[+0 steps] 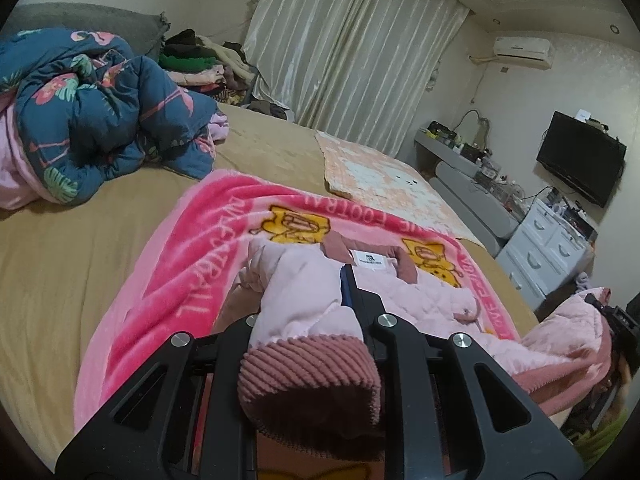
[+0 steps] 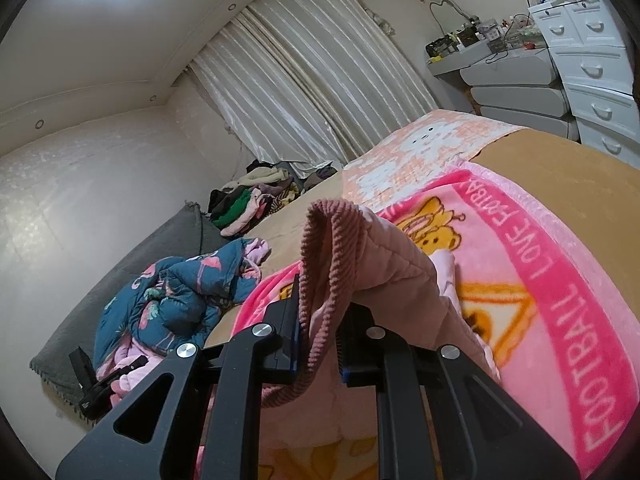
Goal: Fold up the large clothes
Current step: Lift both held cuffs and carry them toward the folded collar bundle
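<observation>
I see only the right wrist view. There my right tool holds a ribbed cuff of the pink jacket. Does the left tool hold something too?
Observer: Yes. The left tool is shut on the other ribbed cuff of the jacket.
Operator: Thank you. Where is the collar, please?
Observer: The collar, with its white label showing, lies on the pink blanket, beyond the left tool.
Operator: Is anything on the wall on that side?
Observer: An air conditioner is mounted high on the wall, right of the curtain.
</observation>
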A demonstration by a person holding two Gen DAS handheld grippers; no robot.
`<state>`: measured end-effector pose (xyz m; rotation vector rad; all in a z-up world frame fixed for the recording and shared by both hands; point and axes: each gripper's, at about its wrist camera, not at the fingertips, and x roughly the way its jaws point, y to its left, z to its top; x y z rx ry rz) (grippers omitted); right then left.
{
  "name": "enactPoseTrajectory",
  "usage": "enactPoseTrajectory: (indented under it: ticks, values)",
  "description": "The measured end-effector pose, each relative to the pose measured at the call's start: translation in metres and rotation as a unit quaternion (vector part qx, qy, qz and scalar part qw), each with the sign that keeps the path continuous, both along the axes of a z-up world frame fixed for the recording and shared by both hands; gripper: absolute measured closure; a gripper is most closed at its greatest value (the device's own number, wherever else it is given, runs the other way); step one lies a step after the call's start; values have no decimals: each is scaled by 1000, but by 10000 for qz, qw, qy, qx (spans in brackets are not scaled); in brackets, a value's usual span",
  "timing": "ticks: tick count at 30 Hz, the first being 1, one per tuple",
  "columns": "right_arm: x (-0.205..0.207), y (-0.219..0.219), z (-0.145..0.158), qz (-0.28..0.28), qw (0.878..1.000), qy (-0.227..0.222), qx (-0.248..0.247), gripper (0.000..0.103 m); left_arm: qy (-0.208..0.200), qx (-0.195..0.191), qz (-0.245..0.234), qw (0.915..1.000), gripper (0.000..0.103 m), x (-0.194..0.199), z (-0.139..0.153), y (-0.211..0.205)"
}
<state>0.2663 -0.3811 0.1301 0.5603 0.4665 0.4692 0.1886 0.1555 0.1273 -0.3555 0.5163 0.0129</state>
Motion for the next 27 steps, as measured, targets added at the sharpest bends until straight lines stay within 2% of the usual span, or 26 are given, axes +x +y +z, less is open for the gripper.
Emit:
enactPoseTrajectory:
  ticks: [10,17,23,26,27]
  values:
    - [55,13,-8,-97,9990,256,-347,90,47,121,208,9997,90,39,-13,6]
    - [86,17,-23,-248,9980,523,-267,90,129,273,313,9991,89,62,-27,10]
    - [113,18,-50,-452,9959,770,-109,90,230,250,449,9984,85,75,-44,15]
    - [130,20,-69,-554,9939,943,-137,90,82,64,341,9994,69,75,-50,17]
    - [136,21,-76,-583,9932,1004,-117,89,-15,-1,300,9995,56,72,-51,16]
